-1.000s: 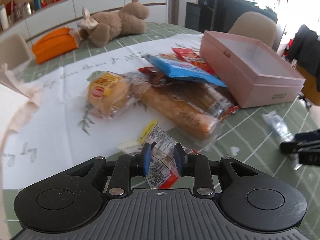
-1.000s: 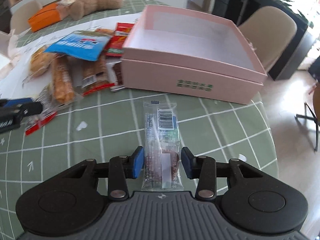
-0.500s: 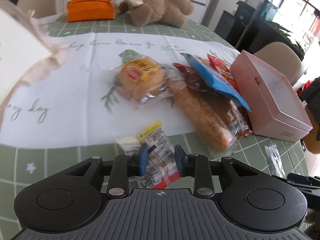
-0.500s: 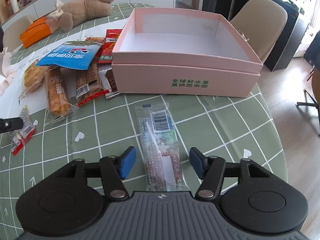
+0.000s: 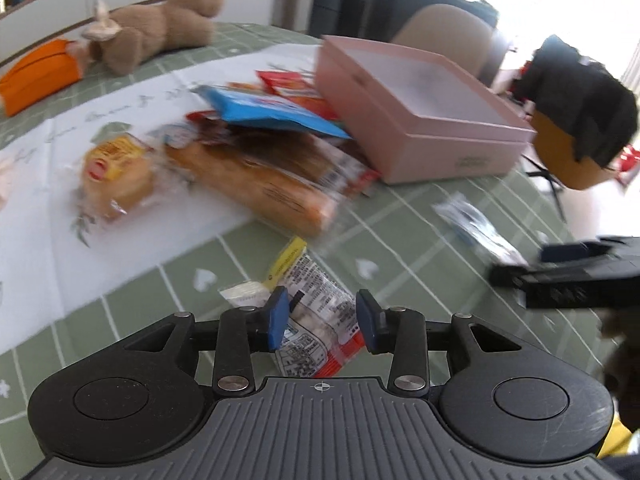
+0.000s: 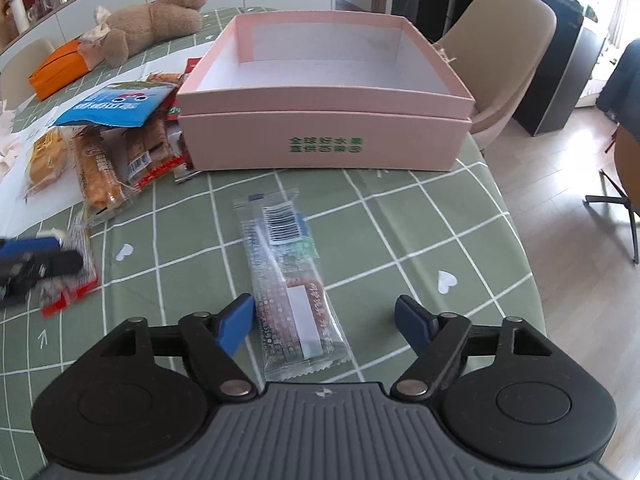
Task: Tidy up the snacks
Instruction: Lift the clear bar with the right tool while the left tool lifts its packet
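Both tools gape: left tool (image 5: 321, 317) straddles red-edged packet (image 5: 320, 320), right tool (image 6: 325, 322) clear packet (image 6: 294, 288)

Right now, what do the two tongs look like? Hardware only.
Both tongs, left and right, match: ribbed grey front plate with a small crosshair mark, black rounded housings with round caps, black linkage arms with silver pivots, blue finger pads. No cables or sleeves visible.

Left tongs (image 5: 322, 318) parted astride a seemingly untouched red-edged snack packet (image 5: 320, 316)

Green checked table (image 6: 460, 216) with pink box (image 6: 320, 152), snack packets (image 6: 100, 160), plush bear (image 6: 156, 20)
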### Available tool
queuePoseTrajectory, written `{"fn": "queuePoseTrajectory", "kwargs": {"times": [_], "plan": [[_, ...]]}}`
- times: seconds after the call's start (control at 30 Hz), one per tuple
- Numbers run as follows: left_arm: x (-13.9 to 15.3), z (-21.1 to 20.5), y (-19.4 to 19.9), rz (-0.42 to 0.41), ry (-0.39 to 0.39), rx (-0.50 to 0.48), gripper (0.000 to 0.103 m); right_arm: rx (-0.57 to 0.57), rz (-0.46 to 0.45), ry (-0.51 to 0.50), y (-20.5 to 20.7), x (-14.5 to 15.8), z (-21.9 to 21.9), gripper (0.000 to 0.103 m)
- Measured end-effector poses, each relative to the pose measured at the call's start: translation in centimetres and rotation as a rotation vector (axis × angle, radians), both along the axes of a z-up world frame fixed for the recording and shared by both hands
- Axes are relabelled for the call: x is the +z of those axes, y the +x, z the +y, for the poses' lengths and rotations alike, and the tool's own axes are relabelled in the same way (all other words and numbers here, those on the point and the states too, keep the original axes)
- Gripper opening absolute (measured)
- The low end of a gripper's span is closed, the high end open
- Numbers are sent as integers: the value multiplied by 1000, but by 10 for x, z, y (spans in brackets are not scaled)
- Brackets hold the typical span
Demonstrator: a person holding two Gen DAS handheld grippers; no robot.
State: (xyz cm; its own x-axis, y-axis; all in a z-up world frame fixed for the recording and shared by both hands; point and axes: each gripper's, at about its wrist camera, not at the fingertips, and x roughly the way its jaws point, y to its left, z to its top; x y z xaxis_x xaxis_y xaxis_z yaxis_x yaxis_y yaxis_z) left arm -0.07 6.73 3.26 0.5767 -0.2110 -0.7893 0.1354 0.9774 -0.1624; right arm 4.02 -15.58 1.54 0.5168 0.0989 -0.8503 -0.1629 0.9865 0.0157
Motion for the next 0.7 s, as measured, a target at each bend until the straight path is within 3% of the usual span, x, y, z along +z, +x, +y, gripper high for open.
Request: {"fn": "queuePoseTrajectory", "kwargs": {"times": [0.17, 0.4, 0.57, 0.7], "plan": [[-1, 8, -12, 16, -94, 54, 39, -20, -4, 1, -3, 0, 1, 81], [7, 27, -17, 40, -59, 253, 34, -45, -12, 4, -8, -3, -7, 91], [26, 40, -30, 12, -127, 293, 34, -66, -17, 4, -10, -5, -11, 95], [30, 44, -32, 79, -135, 311, 34, -84, -24, 3, -10, -7, -10, 98]]}}
